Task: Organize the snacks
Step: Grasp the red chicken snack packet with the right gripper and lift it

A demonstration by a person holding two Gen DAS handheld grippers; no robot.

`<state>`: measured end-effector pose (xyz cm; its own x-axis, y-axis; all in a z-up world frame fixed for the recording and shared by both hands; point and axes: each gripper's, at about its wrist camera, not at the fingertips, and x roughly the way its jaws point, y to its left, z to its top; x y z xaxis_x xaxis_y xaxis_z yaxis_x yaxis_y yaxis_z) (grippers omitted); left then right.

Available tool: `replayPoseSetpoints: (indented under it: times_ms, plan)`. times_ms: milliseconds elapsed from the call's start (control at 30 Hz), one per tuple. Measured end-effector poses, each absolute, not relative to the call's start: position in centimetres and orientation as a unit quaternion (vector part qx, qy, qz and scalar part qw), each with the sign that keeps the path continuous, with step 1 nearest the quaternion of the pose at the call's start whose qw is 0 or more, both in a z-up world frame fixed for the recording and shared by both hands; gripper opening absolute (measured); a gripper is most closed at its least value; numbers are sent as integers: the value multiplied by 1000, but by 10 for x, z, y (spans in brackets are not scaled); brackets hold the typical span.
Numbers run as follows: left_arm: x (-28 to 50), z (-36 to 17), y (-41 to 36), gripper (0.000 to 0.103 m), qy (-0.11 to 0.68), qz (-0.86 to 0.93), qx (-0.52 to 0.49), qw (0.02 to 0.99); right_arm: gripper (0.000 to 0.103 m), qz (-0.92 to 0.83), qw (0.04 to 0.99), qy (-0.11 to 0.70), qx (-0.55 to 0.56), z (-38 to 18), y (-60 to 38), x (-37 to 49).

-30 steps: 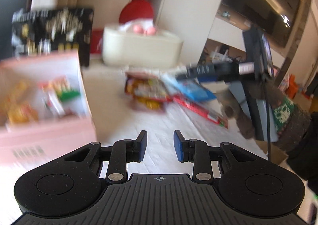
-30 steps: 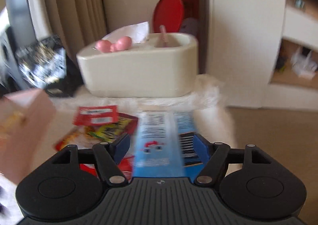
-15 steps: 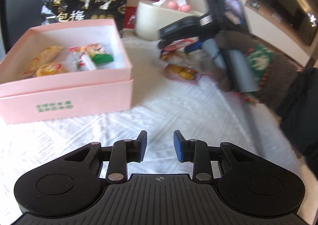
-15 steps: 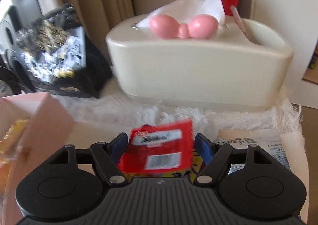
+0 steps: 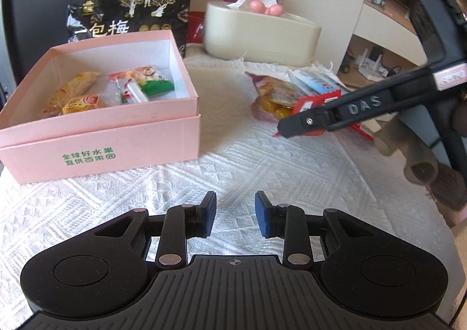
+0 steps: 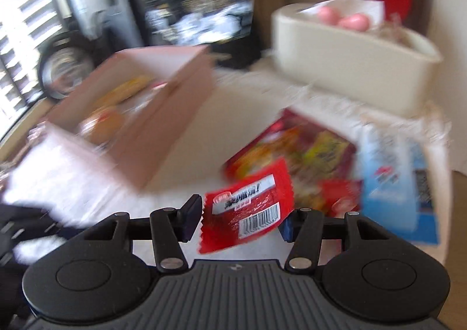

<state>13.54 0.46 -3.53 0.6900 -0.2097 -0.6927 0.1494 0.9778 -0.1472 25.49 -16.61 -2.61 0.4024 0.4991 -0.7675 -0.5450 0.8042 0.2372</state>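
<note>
White quilted cloth covers the table (image 5: 262, 160). Right gripper (image 6: 242, 220) fingers have just been closing on a red snack packet (image 6: 248, 213); an edge-only pinch risks dropping it short of the pink box (image 5: 96, 114). Left gripper (image 5: 235, 217) fingers stand slightly parted, empty.

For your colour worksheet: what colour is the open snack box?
Pink box, clearest in the left wrist view.

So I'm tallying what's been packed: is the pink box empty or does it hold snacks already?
Partly filled. The open pink box holds several wrapped snacks, with bare floor at its right end.
</note>
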Motion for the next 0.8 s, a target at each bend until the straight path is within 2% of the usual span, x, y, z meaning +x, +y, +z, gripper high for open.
replayPoseSetpoints:
  times_ms: [67,133,200,300,433,533,633,767,800]
  plan:
    - [134,-34,3,33,380,-99,-39,919,61,304,846,437,-16,-22,-170,252]
    - [133,-33,2,33,378,-100,-39,920,77,265,871,415,-6,-18,-178,257]
    - [132,-33,2,33,376,-100,-41,920,78,214,887,408,13,-21,-183,272]
    - [131,-31,4,33,371,-101,-47,922,78,147,883,444,38,-37,-184,301]
    - [127,-32,11,33,370,-95,-53,923,80,134,885,438,77,-46,-180,320]
    - [128,-34,18,33,374,-84,-64,921,95,124,886,442,69,-54,-166,329]
    - [127,-34,22,33,373,-82,-72,921,103,121,887,445,25,-65,-153,335]
    - [127,-35,27,33,375,-82,-80,920,102,131,882,451,46,-62,-162,334]
    - [128,-35,29,33,376,-81,-84,919,95,133,881,450,53,-59,-164,332]
